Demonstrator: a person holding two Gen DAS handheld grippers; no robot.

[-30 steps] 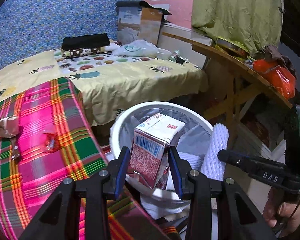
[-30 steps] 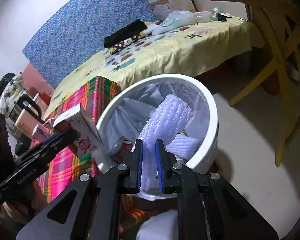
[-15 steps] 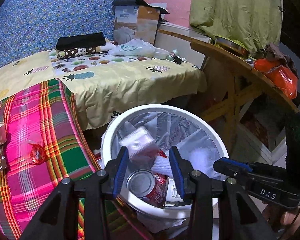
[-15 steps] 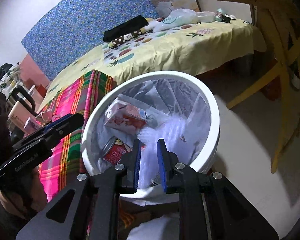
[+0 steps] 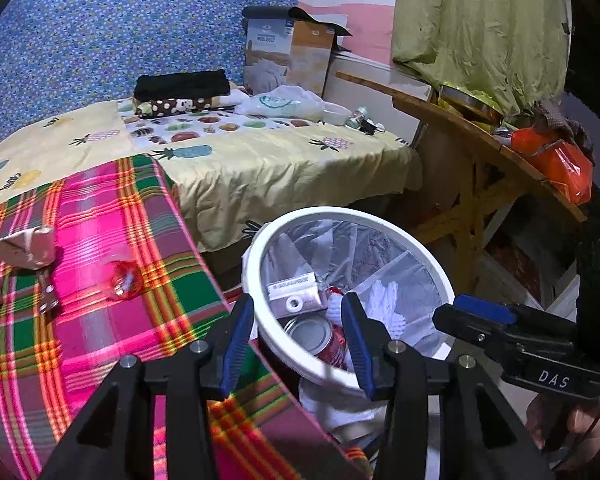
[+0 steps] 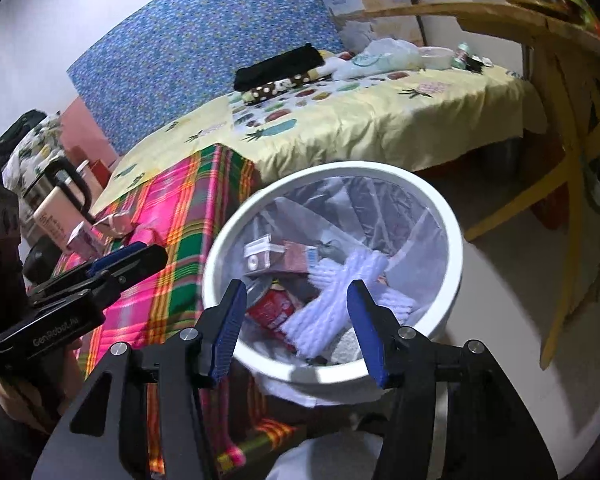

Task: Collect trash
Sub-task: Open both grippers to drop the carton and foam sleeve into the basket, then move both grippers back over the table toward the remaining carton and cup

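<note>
A white lined trash bin (image 5: 380, 222) (image 6: 452, 232) stands on the floor beside the plaid-covered table. Inside lie a drink carton (image 5: 296, 294) (image 6: 260, 256), a red can (image 5: 320, 336) (image 6: 272, 308) and white foam netting (image 5: 388, 304) (image 6: 340, 296). My left gripper (image 5: 298, 340) is open and empty just above the bin's near rim. My right gripper (image 6: 296, 320) is open and empty above the bin. On the plaid cloth (image 5: 100, 280) lie a red transparent wrapper (image 5: 122, 282) and a crumpled pale carton (image 5: 24, 246).
A bed with yellow fruit-print sheet (image 5: 240, 152) stands behind, with folded clothes, a plastic bag and a cardboard box. A wooden table (image 5: 480, 152) with an orange bag is at the right. Flasks and a small box (image 6: 60, 208) stand at the plaid table's far left.
My left gripper let the carton fall into the bin. My right gripper opened and let the foam netting fall in. Both grippers have drawn back slightly.
</note>
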